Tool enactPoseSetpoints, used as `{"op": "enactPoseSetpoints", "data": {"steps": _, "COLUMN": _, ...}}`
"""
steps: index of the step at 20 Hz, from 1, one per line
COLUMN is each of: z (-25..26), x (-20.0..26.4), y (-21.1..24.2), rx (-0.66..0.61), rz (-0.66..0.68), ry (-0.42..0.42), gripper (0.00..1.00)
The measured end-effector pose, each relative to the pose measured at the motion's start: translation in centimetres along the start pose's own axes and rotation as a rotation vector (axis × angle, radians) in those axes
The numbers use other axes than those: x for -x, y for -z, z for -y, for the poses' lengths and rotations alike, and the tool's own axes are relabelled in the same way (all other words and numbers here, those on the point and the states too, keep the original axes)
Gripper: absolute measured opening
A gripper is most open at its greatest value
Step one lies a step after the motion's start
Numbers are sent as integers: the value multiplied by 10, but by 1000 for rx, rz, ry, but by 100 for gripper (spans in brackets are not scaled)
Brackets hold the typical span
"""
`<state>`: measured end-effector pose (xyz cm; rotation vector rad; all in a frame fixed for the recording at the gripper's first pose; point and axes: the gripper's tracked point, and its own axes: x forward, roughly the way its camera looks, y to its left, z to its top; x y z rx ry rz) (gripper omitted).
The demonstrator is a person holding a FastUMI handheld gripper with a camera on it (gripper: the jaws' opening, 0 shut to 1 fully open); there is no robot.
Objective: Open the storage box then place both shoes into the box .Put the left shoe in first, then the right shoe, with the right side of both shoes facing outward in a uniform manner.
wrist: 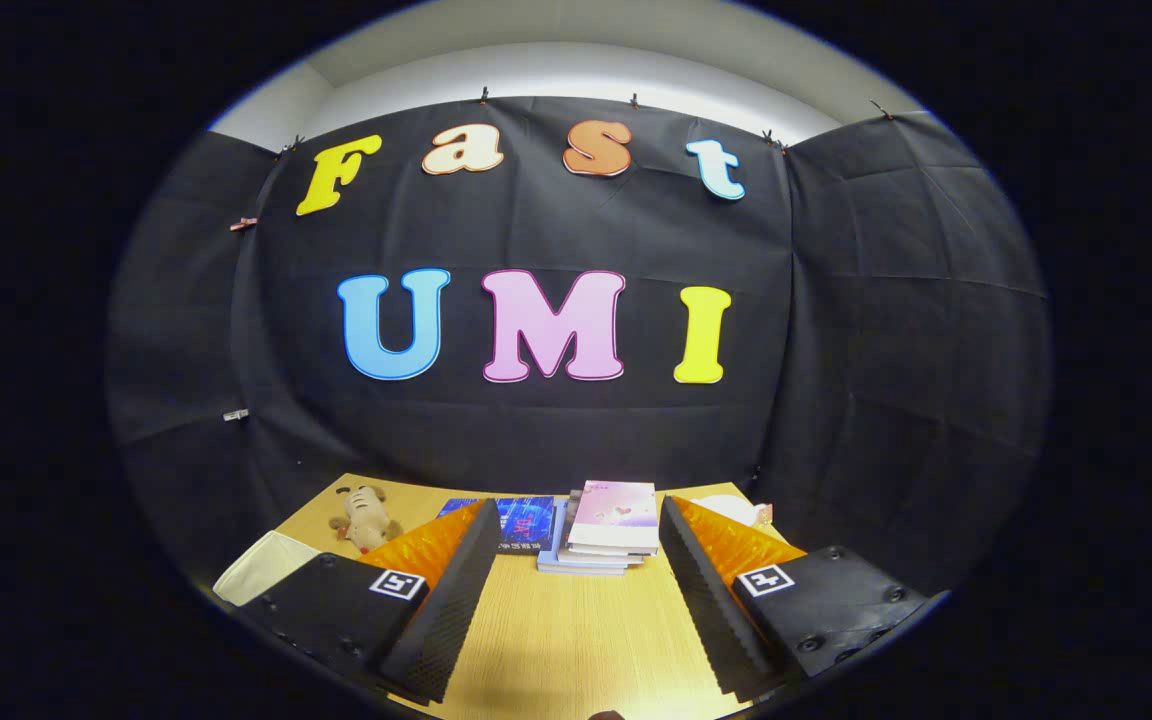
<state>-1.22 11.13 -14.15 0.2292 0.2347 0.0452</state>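
Tool [576, 600] gaped wide, fingers apart, gripping nothing — bare wooden counter [576, 640] between them. Pale box [261, 575] sat beside left finger, mostly hidden; orientation unclear. Beyond fingers — book stack [608, 535] lying flat, blue book [516, 520] beside it, plush toy [366, 517] further left. Black cloth wall [886, 350] behind counter.

You have a matt, pale wood-grain table [576, 630] under the gripper [576, 535], whose open fingers [456, 600] show ribbed, rough inner faces with nothing between them. Beyond them a stack of paper books [601, 535] has smooth covers, the blue book [521, 520] glossy. The toy dog [366, 518] looks like soft plush cloth.
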Motion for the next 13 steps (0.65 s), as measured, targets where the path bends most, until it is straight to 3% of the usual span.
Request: {"op": "enactPoseSetpoints", "data": {"steps": 13, "z": 6, "x": 13, "y": 11, "rx": 11, "rz": -17, "ry": 4, "gripper": 97}}
